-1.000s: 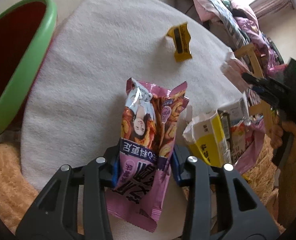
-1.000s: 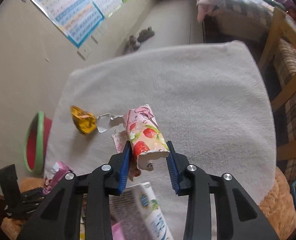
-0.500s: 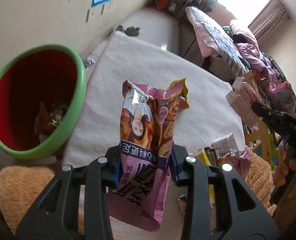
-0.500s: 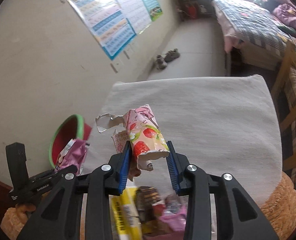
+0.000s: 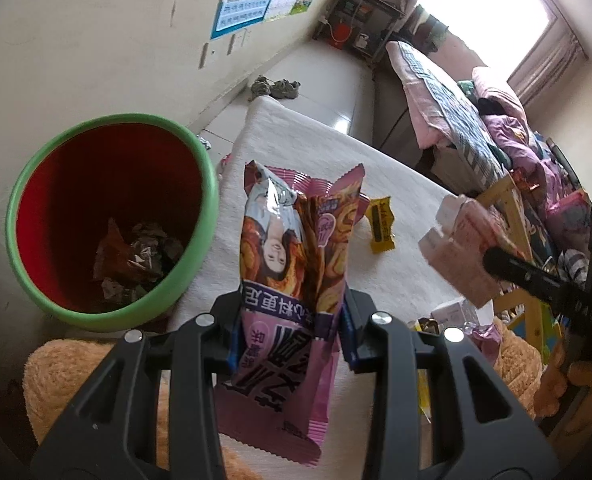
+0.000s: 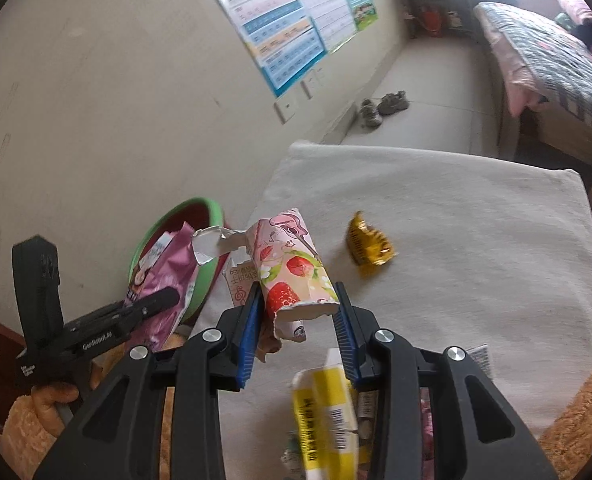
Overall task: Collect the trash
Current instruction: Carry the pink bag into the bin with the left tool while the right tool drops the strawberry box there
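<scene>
My left gripper (image 5: 292,324) is shut on a pink snack bag (image 5: 292,264) and holds it up beside the green-rimmed red bin (image 5: 108,220), which has wrappers inside. My right gripper (image 6: 298,320) is shut on a torn pink strawberry carton (image 6: 292,268), held above the white cloth (image 6: 476,240). In the right wrist view the left gripper (image 6: 136,312) with the bag (image 6: 160,276) is over the bin's rim (image 6: 208,264). In the left wrist view the right gripper (image 5: 508,268) holds the carton (image 5: 460,248) at right. A yellow wrapper (image 5: 382,224) lies on the cloth (image 6: 370,246).
A yellow-and-white carton (image 6: 328,412) and more wrappers (image 5: 460,320) lie at the cloth's near edge on a tan fuzzy cover (image 5: 56,372). A wall with posters (image 6: 292,20), shoes on the floor (image 6: 384,106), a bed (image 5: 448,96) and a wooden chair (image 5: 512,200) surround the table.
Both grippers have lifted and swung left toward the bin with their loads. The bin now sits fully in the left wrist view, and the yellow wrapper shows again on the cloth.
</scene>
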